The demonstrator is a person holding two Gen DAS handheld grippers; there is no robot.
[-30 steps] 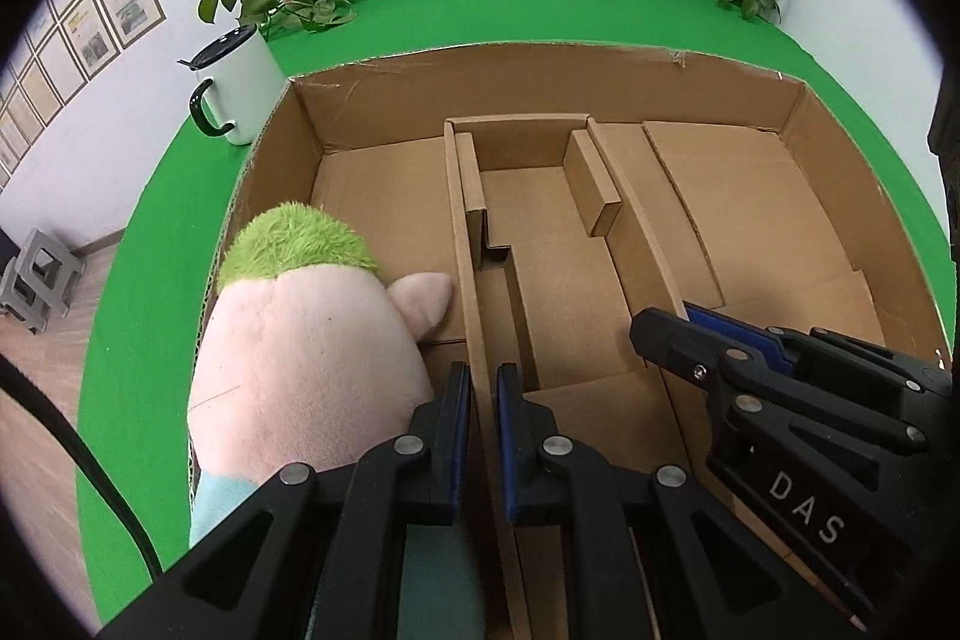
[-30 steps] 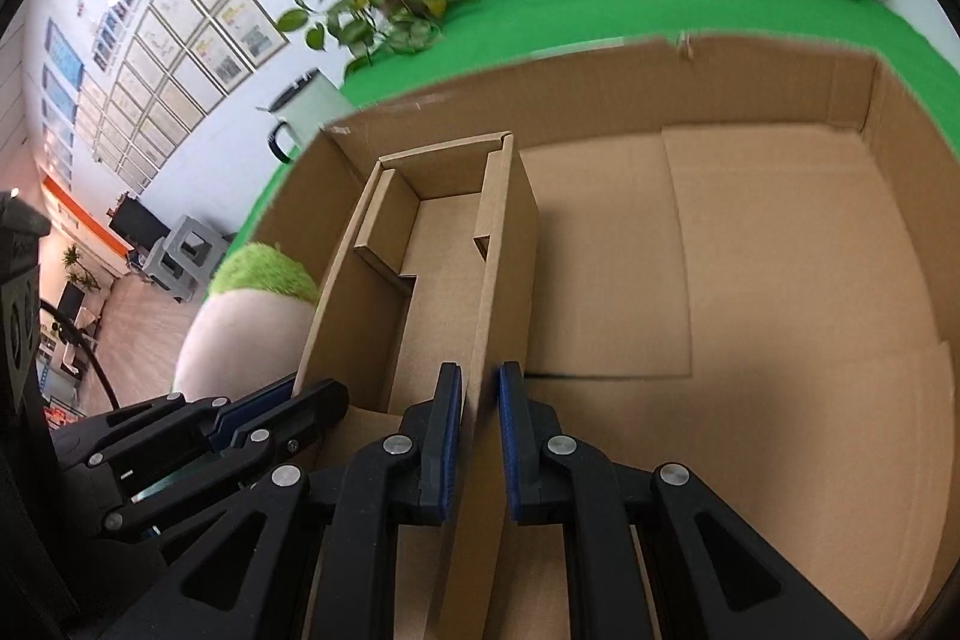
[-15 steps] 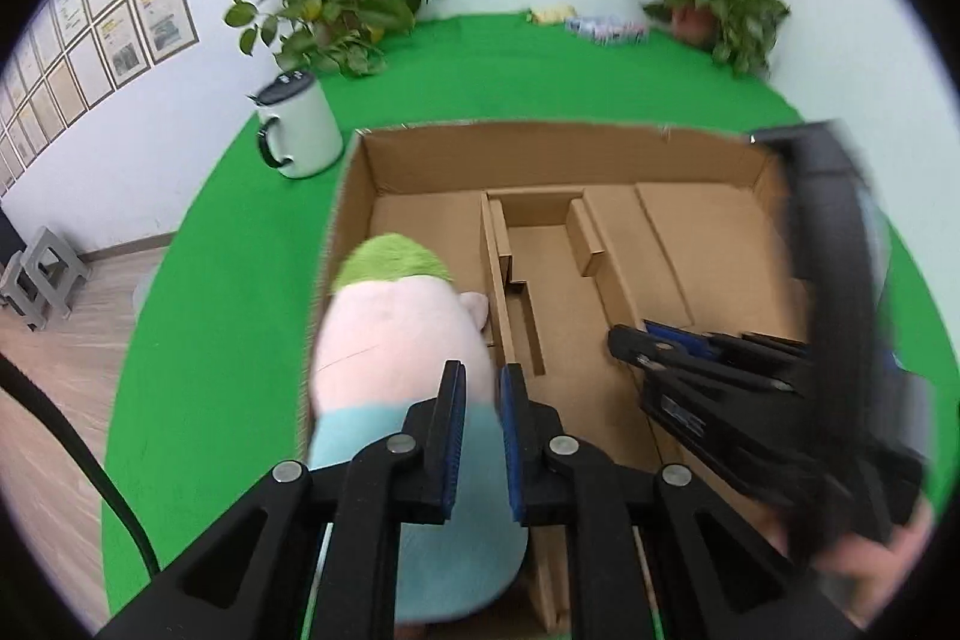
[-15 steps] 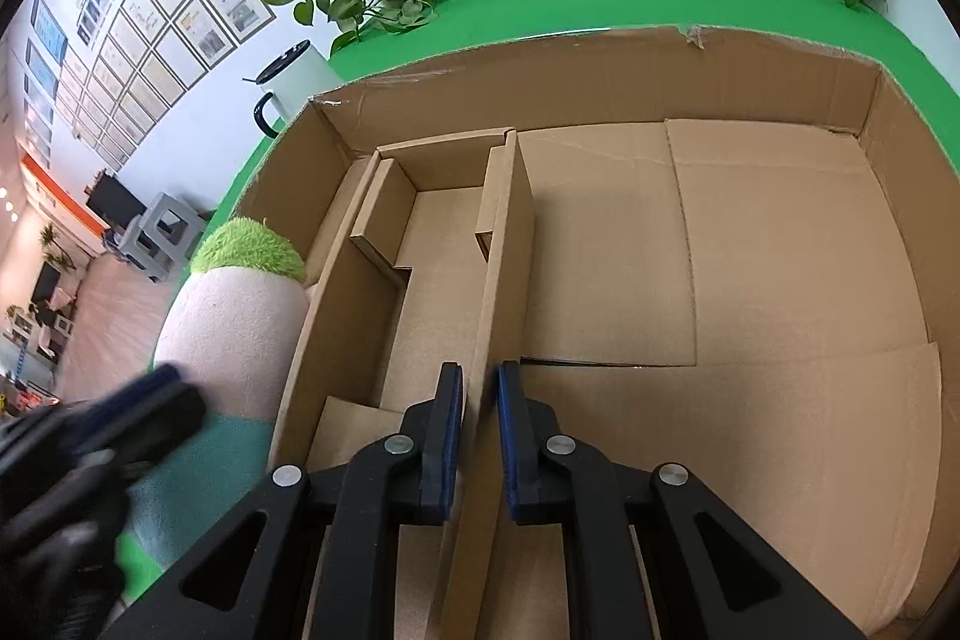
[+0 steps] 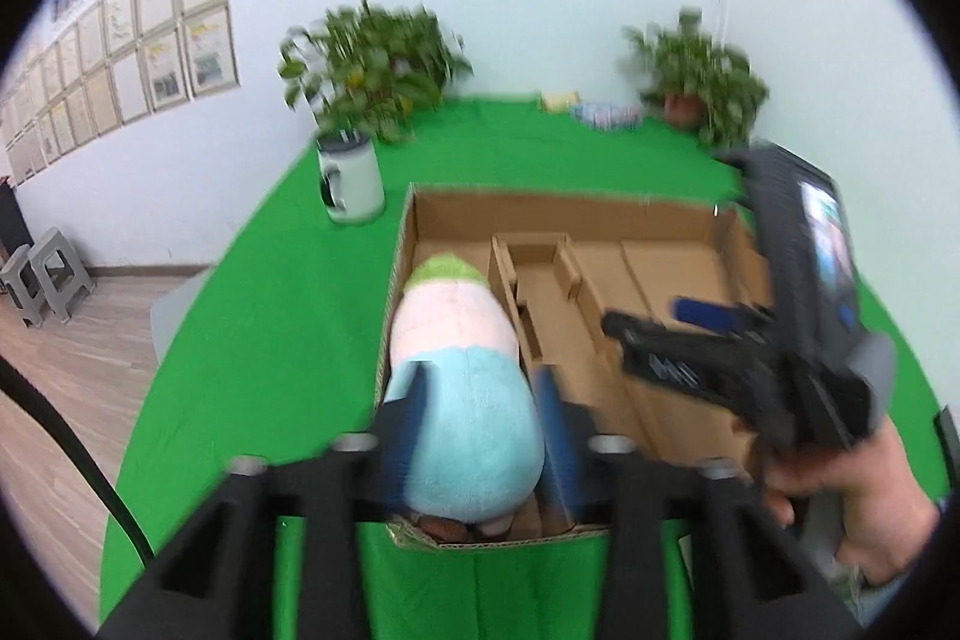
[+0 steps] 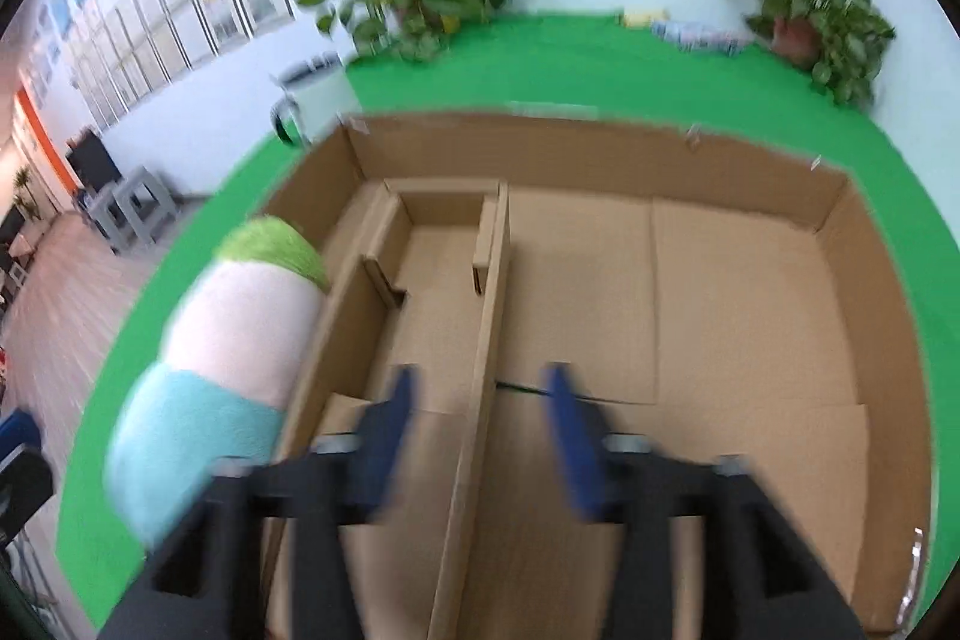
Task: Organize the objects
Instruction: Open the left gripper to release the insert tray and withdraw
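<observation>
**Two wrist views, both angled down into the same box**

My left wrist camera sits above the near edge of the cardboard box [image 5: 660, 214], looking forward and down along its fingers [image 5: 555, 418] toward the far wall and plants [image 5: 372, 70]. My right wrist camera hangs closer, over the central divider [image 6: 480, 388], facing the same way. Both views share the box interior, plush toy [image 6: 234, 358], white mug [image 5: 351, 187] and green tabletop [image 5: 270, 316].

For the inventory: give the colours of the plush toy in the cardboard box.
Green top, pale pink middle, light blue bottom plush toy; left wrist view.
</observation>
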